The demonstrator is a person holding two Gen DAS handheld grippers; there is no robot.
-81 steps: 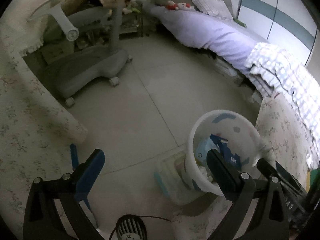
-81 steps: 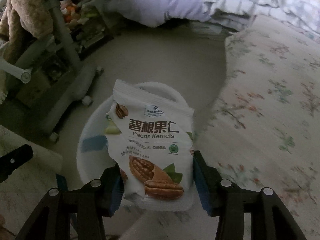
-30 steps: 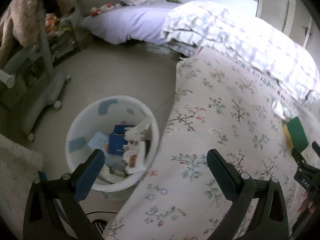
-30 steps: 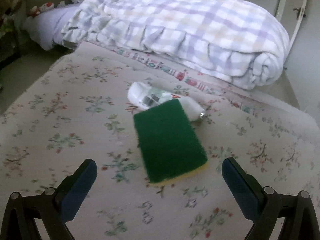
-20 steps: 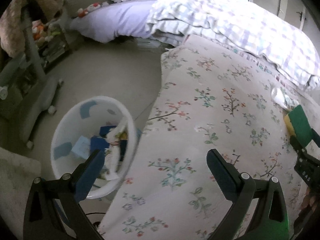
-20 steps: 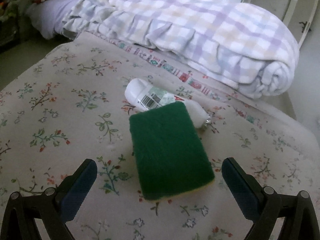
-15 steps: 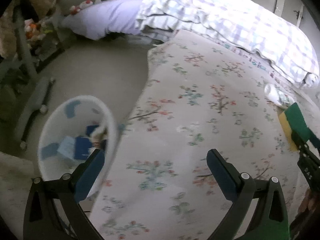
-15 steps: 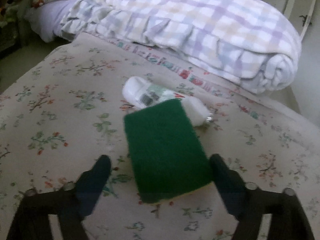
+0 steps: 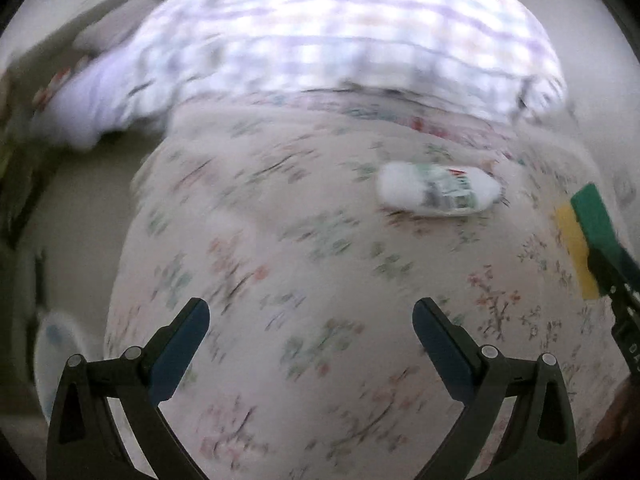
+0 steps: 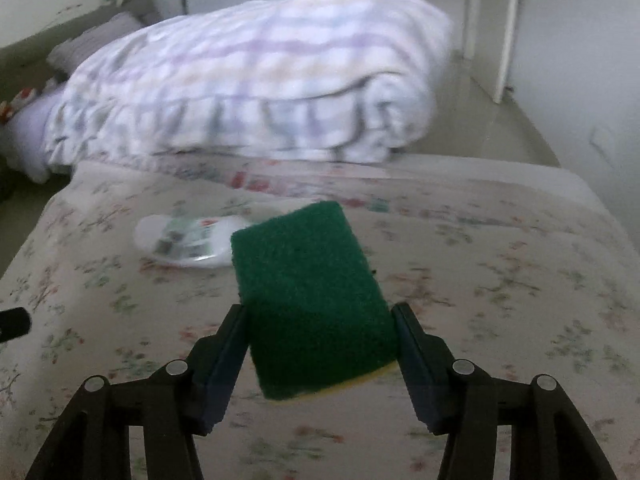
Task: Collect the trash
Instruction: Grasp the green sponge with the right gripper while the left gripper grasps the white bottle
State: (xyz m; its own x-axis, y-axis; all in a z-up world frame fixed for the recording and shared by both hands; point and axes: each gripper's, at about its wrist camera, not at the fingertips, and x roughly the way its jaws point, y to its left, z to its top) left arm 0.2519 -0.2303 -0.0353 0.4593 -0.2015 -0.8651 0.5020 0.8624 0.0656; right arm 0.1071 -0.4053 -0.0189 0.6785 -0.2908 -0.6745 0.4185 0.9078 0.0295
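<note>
A green scouring sponge (image 10: 308,280) with a yellow underside sits between the pads of my right gripper (image 10: 320,316). The jaws are still closing, and both pads press its sides. The sponge is raised off the floral bedspread (image 10: 500,280). In the left wrist view the same sponge (image 9: 588,232) shows at the far right edge. A white plastic bottle (image 10: 188,240) with a printed label lies on its side just behind the sponge, and it shows again in the left wrist view (image 9: 438,192). My left gripper (image 9: 310,312) hovers open over the bedspread with nothing between its fingers.
A folded checked quilt (image 10: 248,80) lies across the bed behind the bottle. The rim of the white trash bin (image 9: 52,344) shows on the floor at the lower left, beside the bed's edge. A door and bare floor (image 10: 500,120) lie beyond the bed at the right.
My right gripper has closed from wide open onto the sponge and lifted it off the bedspread. My left gripper has swung from over the bin to over the bed, nearer the bottle.
</note>
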